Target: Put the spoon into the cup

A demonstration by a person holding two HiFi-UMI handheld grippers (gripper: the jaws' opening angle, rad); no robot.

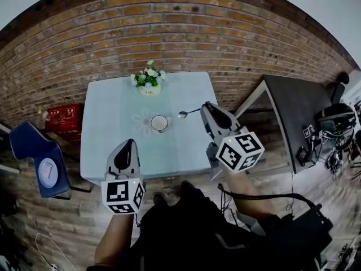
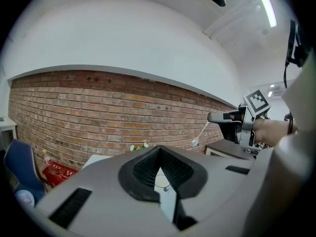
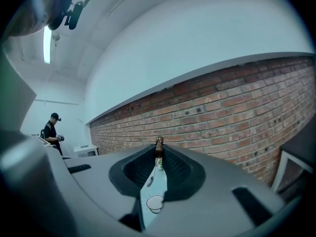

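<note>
At the left of the head view, a blue chair (image 1: 31, 151) and a red crate (image 1: 63, 117) are standing beside the table (image 1: 101, 134). The left gripper (image 1: 129, 144) is hovering over the table's near edge. Its jaws are pressed together with nothing between them.

Further right, near the table's middle, the cup (image 1: 159, 123) is standing upright, with flowers (image 1: 149, 79) behind it by the wall. The spoon (image 1: 189, 113) is sitting just right of the cup, apart from it and raised off the table. The right gripper (image 1: 206, 107) is clamping the end of its handle. The spoon's long axis is running from the jaws down and left, with the bowl leading toward the cup.

In the right gripper view, the spoon (image 3: 152, 172) is hanging from the jaws and the cup (image 3: 155, 203) is showing just below its bowl in the frame. The right hand is the nearer one. The coming move looks like a short carry leftward, then a lowering, bowl first.

The table top is pale blue, flat and mostly bare. A brick wall (image 1: 169, 27) is closing the room behind it, and a dark table (image 1: 299, 112) is standing at the right. A person (image 3: 53, 130) is standing far off at the left of the right gripper view.
</note>
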